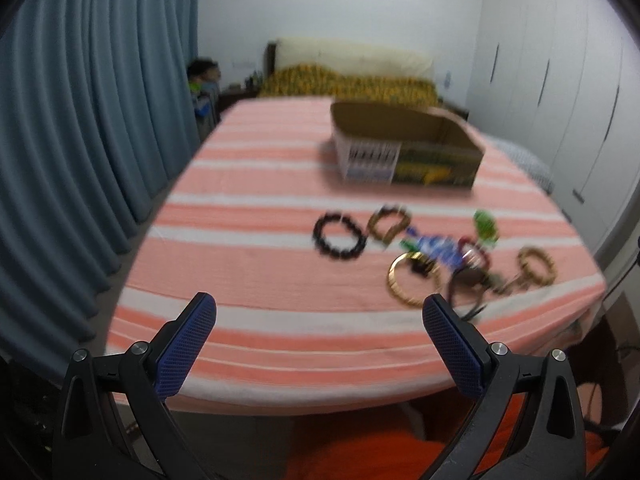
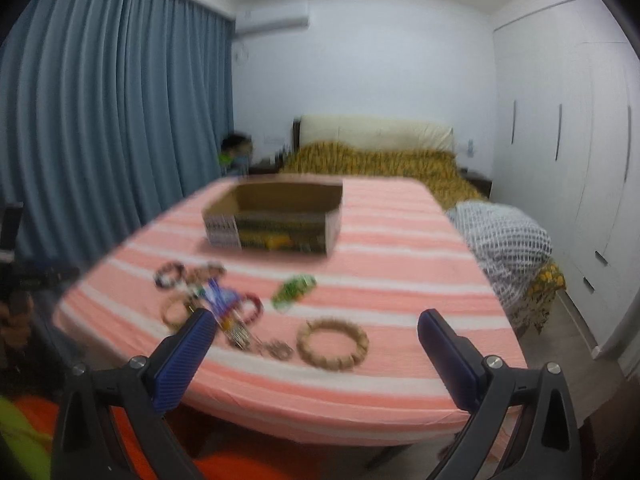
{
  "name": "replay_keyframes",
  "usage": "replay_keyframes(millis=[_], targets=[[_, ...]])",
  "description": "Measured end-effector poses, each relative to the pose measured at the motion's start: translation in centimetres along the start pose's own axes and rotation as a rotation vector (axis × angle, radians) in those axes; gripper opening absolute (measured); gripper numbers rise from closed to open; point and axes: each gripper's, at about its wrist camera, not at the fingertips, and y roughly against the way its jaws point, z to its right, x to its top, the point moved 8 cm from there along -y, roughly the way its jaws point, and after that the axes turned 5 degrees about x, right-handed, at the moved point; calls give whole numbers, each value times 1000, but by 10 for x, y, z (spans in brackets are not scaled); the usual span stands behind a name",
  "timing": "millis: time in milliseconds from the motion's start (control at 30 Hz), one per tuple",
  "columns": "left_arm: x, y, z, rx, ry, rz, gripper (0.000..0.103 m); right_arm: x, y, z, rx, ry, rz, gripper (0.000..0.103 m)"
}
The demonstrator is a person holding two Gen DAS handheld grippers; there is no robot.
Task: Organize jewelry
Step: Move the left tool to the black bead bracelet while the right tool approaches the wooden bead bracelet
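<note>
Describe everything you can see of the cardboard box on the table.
The cardboard box is a shallow open-topped tray, plain brown inside, with printed outer walls: white and dark print at one end, green and yellow along the rest. It sits flat on the pink striped tablecloth, beyond the jewelry and apart from it. What shows of its inside is bare. Neither gripper touches it.

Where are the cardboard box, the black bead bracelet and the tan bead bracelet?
cardboard box (image 1: 436, 166): left wrist view, printed front wall.
black bead bracelet (image 1: 320, 236): left wrist view, left arc of beads.
tan bead bracelet (image 2: 362, 344): right wrist view, right arc of beads.

Motion-blurred jewelry pile (image 1: 436, 256), pieces indistinct
</note>
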Motion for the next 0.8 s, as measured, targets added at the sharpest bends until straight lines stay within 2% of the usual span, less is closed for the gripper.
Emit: replay_keyframes(millis=[167, 300, 467, 567, 667, 800], targets=[[-13, -54, -1, 27, -36, -104, 103, -37, -50, 11, 38, 37, -109, 103], [-18, -84, 2, 21, -37, -144, 103, -65, -86, 18, 65, 11, -157, 103], [-27, -117, 0, 30, -37, -203, 103, -89, -125, 32, 54, 9, -211, 103], [-32, -127, -3, 49, -48, -230, 103, -97, -139, 37, 52, 16, -244, 103], [-29, -128, -4, 53, -52, -214, 103, -102, -151, 40, 43, 24, -282, 103], [-24, -133, -7, 58, -29, -215, 103, -101, -157, 41, 34, 27, -282, 103]])
